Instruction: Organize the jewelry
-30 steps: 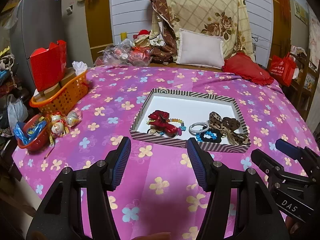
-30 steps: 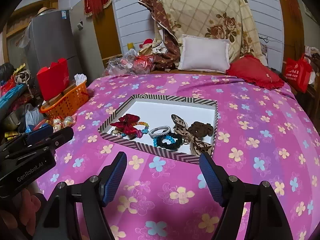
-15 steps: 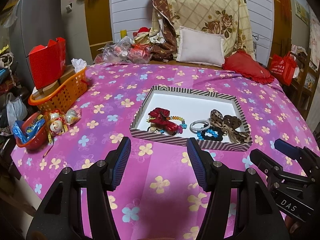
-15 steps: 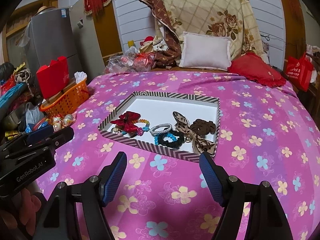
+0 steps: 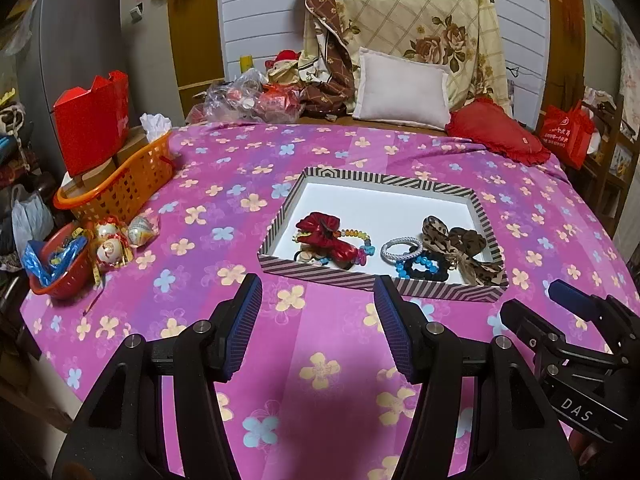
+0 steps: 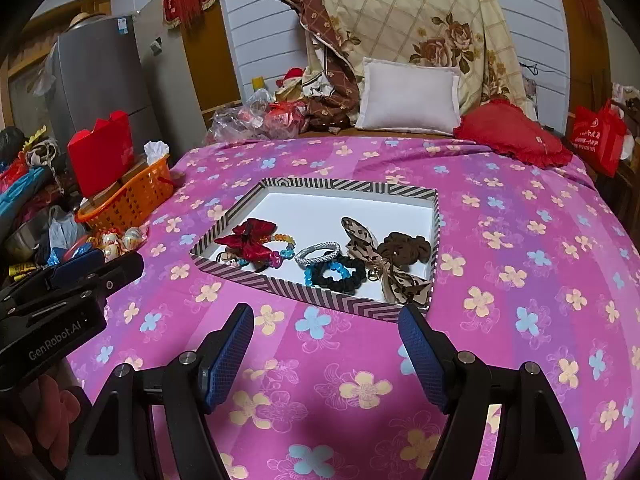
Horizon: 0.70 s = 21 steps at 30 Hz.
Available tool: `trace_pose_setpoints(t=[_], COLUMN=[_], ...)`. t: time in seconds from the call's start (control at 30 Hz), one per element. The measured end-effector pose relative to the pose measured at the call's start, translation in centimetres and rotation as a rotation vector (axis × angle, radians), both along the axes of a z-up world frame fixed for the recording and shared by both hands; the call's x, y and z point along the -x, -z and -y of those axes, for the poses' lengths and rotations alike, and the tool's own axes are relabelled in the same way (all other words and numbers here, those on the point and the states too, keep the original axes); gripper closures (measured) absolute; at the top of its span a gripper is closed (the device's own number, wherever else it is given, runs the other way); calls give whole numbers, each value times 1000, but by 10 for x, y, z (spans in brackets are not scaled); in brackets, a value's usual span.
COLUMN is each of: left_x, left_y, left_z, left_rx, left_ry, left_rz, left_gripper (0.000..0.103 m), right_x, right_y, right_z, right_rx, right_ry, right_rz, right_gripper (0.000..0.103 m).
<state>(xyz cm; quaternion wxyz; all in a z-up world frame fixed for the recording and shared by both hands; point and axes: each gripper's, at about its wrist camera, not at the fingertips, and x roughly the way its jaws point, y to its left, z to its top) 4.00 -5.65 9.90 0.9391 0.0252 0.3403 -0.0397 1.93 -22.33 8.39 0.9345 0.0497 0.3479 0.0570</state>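
A shallow striped box (image 5: 360,278) (image 6: 304,292) with a white floor sits on the pink flowered cloth. In it lie a red bow (image 5: 324,234) (image 6: 250,240), a beaded bracelet (image 5: 356,236), a silver hair tie (image 5: 400,249) (image 6: 318,252), a black and blue scrunchie (image 5: 424,268) (image 6: 336,274), and a leopard bow with a brown scrunchie (image 5: 460,244) (image 6: 400,252). My left gripper (image 5: 316,316) is open and empty, just in front of the box. My right gripper (image 6: 326,344) is open and empty, also before the box's near edge.
An orange basket (image 5: 116,188) with a red box (image 5: 92,120) stands at the table's left edge, with a red bowl (image 5: 56,268) and small ornaments (image 5: 116,240) beside it. Pillows (image 5: 400,84) and bags lie beyond the far edge.
Both grippers have pulled back and risen slightly, so the box sits a little farther away. Both stay open. Nothing in the box has moved.
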Motion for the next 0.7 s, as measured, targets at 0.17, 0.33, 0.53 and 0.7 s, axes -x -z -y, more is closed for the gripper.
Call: trace_pose_setpoints(t=[0.17, 0.33, 0.53, 0.7], left_x=[-1, -4, -4, -12], left_y=[1, 5, 6, 15], left_z=[0, 0, 0, -2], left_rx=[-1, -4, -4, -5], left_ry=[0, 3, 5, 8], left_rz=[-1, -6, -6, -28], left_gripper=[45, 45, 45, 42], right_x=[-1, -3, -6, -10], right_y=[1, 4, 8, 12], right_z=[0, 1, 3, 12], right_rx=[-1, -4, -7, -9], right_ry=[0, 1, 3, 14], right_rz=[-2, -8, -14, -25], right_gripper=[30, 30, 30, 30])
